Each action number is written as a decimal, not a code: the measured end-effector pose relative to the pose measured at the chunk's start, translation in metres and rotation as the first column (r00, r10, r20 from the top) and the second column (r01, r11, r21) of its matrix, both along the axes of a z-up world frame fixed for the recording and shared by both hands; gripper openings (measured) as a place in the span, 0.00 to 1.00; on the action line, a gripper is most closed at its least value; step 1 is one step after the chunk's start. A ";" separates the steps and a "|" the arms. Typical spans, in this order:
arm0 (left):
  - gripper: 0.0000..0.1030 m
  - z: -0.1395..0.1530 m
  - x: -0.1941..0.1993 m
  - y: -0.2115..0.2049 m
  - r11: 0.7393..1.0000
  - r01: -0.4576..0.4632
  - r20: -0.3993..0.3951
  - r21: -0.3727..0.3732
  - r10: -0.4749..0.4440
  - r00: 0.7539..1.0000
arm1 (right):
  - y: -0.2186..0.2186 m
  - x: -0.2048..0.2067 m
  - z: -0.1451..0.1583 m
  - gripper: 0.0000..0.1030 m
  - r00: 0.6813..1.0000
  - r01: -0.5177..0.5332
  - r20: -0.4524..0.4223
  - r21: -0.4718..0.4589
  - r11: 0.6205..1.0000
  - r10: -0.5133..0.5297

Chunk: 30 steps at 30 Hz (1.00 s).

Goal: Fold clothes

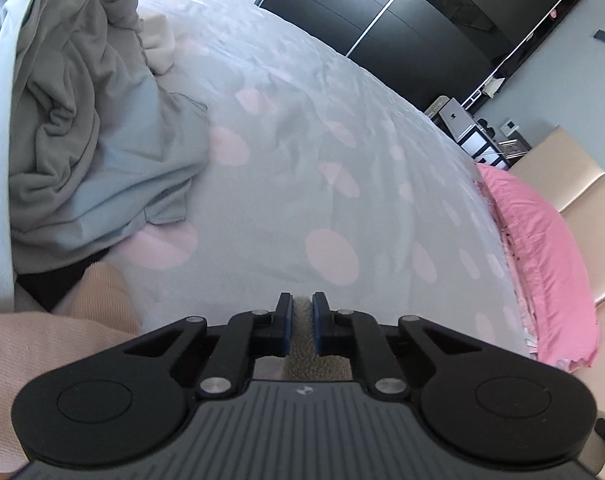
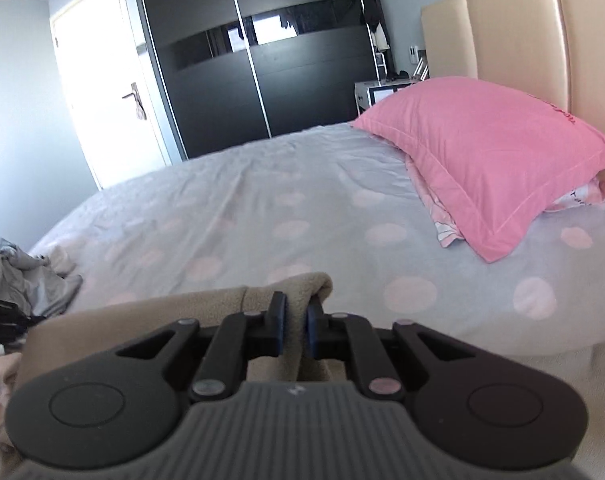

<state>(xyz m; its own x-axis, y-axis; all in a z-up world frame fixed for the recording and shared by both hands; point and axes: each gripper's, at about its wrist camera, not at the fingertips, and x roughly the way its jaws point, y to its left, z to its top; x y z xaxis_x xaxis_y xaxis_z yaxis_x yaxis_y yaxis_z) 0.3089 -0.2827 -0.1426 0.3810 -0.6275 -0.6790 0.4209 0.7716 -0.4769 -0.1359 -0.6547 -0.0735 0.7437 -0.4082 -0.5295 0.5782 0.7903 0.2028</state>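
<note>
My left gripper (image 1: 302,304) is shut on a strip of beige fuzzy garment (image 1: 302,332) that runs between its blue pads, low over the dotted bedsheet (image 1: 342,160). In the right wrist view my right gripper (image 2: 295,308) is shut on a fold of the same beige fleece garment (image 2: 230,300), which spreads out to the left beneath it. A pile of grey clothes (image 1: 86,132) lies on the bed to the left of the left gripper, and shows small in the right view as the grey pile (image 2: 26,280).
A pink pillow (image 2: 482,160) lies at the head of the bed against a cream padded headboard (image 2: 522,28). A black sliding wardrobe (image 2: 262,60) stands beyond the bed. A peach ribbed cloth (image 1: 62,320) sits at the lower left.
</note>
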 end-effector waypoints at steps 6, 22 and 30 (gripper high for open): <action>0.00 0.003 0.002 -0.011 0.987 -0.081 0.145 0.140 0.060 0.988 | -0.015 0.017 -0.056 0.11 0.990 0.055 -0.130 0.038 0.998 -0.050; 0.08 0.032 -0.085 -0.015 0.933 0.180 0.214 0.311 -0.253 0.943 | -0.038 -0.032 -0.049 0.40 0.953 0.250 -0.182 0.019 0.968 -0.242; 0.19 0.053 -0.138 -0.016 0.893 0.251 0.237 0.373 -0.353 0.905 | -0.048 -0.113 -0.014 0.41 0.899 0.409 -0.155 -0.040 0.911 -0.410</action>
<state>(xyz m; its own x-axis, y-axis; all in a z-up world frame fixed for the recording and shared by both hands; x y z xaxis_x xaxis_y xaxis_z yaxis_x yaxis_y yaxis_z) 0.1708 -0.2987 -0.0897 0.4205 -0.5065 -0.7528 0.7382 0.6733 -0.0406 -0.2491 -0.7026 -0.0874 0.4177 -0.6625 -0.6218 0.8751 0.4774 0.0792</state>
